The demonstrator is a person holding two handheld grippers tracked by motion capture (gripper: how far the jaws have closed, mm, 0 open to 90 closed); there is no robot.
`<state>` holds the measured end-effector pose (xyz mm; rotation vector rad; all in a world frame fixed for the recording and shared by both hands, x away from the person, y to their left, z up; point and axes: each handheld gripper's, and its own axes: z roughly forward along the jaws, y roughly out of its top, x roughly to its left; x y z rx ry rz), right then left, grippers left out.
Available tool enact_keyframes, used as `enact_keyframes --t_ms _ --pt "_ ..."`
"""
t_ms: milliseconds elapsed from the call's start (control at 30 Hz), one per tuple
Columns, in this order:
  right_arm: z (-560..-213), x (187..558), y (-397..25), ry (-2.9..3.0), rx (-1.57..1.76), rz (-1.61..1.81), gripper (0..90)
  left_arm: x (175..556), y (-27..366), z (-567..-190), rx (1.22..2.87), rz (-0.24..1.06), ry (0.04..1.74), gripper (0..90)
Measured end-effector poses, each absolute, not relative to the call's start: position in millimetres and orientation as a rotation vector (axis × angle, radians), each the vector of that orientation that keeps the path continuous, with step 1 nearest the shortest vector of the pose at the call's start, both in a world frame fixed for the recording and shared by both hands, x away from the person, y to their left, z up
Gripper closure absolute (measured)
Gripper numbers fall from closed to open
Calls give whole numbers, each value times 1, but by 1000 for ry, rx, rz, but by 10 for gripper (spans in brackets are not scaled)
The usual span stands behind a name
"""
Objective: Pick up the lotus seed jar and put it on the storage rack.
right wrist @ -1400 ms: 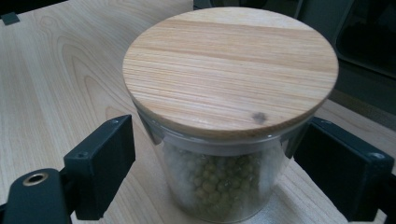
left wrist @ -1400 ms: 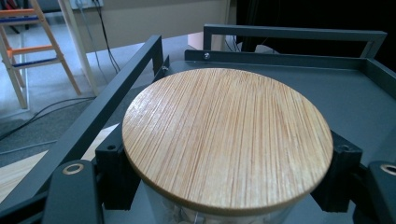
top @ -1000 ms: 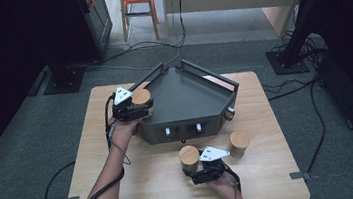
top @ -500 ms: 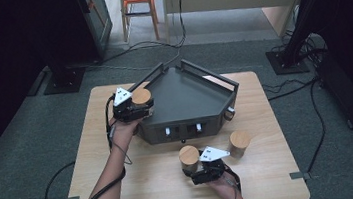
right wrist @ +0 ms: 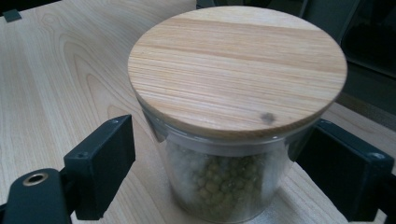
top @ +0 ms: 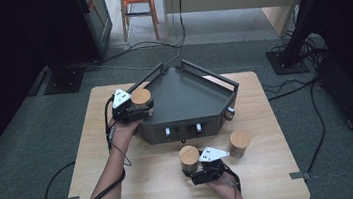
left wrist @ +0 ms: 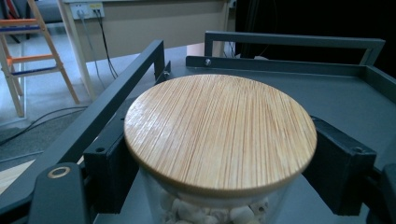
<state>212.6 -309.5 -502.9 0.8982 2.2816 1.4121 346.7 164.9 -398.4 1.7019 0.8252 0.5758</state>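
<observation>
The work appears to be about a third along, judging from how the things are lying: jars are going from the bench [top: 124, 186] into the dark tray [top: 184, 98], one is arriving, two are still waiting outside it.

The bench is showing pale, matt wood with long grain. The tray, sitting just ahead of the right tool [top: 208, 171] and directly under the left tool [top: 140, 106], is a five-sided metal pan, dull grey, with square-tube rails and a flat floor.

The left tool's jaws are clamping the first jar [left wrist: 219, 140] on both sides at the tray's near-left corner — a clear glass cylinder with whitish, pebble-like pieces inside and a round lid of fine striped bamboo. Whether it is resting on the tray floor or hanging just above it, I cannot tell.

The right tool's jaws are standing apart around the second jar [right wrist: 233, 116], not yet touching its glass; that jar is standing on the bench between them, holding small green beans under a broader-grained wooden lid with a little knot.

The third jar [top: 240, 143] is standing on the bench just to the right of the right tool — untouched.
</observation>
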Motion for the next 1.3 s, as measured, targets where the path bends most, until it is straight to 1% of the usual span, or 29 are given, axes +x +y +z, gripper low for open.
enact_keyframes --t_ms 33,133,567,1067,1200,1300 --pt "-503 213 -309 2282 898 1413 125 347 166 -398 1710 574 827 102" --pt "-503 213 -309 2283 895 1410 125 345 169 -398 1723 581 804 102" --pt "-502 213 -308 2286 889 1403 125 325 186 -404 1668 584 849 102" --pt "-502 213 -308 2286 892 1400 125 308 190 -402 1707 620 828 102" --pt "-502 212 -308 2285 892 1401 125 302 191 -401 1737 657 825 102" --pt "-502 213 -308 2285 893 1401 125 299 196 -404 1727 642 835 102"
